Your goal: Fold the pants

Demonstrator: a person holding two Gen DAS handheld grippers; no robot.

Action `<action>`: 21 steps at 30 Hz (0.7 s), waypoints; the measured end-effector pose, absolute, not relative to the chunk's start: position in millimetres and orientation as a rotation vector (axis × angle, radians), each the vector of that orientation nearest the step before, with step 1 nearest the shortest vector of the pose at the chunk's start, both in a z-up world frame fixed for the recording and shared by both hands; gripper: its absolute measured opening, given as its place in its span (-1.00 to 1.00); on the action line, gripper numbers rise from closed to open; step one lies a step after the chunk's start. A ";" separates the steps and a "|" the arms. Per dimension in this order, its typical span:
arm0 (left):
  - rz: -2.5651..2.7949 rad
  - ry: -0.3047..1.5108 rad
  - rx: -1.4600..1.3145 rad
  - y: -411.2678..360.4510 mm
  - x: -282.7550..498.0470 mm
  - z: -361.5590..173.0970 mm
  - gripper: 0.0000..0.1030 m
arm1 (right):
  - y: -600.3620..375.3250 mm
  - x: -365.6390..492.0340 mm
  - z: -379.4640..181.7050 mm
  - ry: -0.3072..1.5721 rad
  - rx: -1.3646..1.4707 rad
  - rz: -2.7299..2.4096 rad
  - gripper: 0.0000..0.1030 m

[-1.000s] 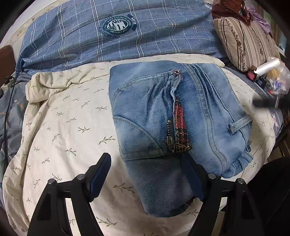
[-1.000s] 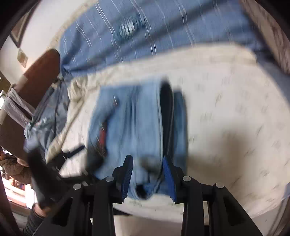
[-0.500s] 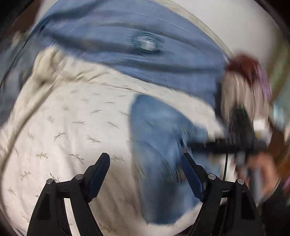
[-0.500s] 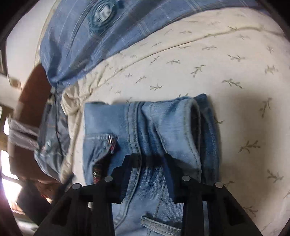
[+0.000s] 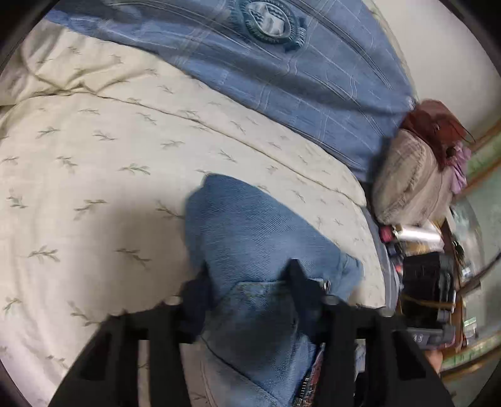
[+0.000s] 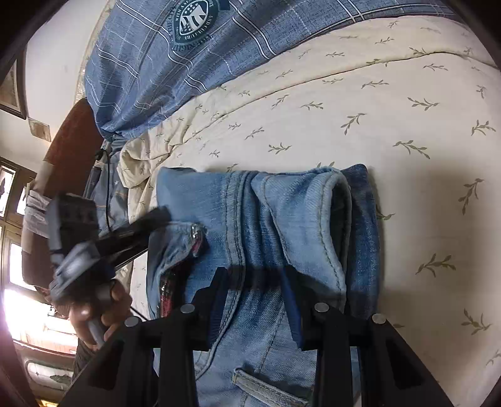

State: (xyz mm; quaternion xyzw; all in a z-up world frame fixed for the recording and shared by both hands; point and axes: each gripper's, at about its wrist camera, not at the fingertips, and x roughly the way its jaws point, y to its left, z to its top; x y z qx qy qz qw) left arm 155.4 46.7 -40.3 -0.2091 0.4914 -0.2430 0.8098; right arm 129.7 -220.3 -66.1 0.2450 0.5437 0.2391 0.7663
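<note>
Denim pants [image 5: 250, 238] bunch between the closing left gripper [image 5: 250, 291] pads.

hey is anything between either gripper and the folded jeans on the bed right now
Nothing visible. The jeans already sit between the fingers of both the right gripper and the left gripper, whose jaws are closing on the denim. The bedspread beside them looks bare.

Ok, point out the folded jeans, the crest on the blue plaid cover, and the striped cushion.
folded jeans [image 6: 281, 219], right wrist view, on the top denim layer.
crest [image 6: 195, 23], right wrist view, on the round emblem's middle.
striped cushion [image 5: 407, 178], left wrist view, on its broad face.
</note>
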 end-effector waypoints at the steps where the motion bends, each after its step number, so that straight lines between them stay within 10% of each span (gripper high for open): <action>1: -0.502 0.996 -0.362 40.9 148.0 -25.2 -0.61 | -222.6 127.9 -65.6 1.181 0.525 0.521 -0.27; 10: -0.348 1.038 -0.231 27.1 143.9 -42.5 -0.33 | -212.0 123.3 -60.2 1.164 0.444 0.501 -0.27; 14: -0.404 0.960 -0.397 59.8 113.2 -18.3 0.32 | -208.1 120.6 -57.5 1.151 0.429 0.485 -0.14; 21: -0.511 1.015 -0.499 80.8 55.9 -36.9 0.34 | -208.2 117.6 -56.2 1.135 0.450 0.494 -0.05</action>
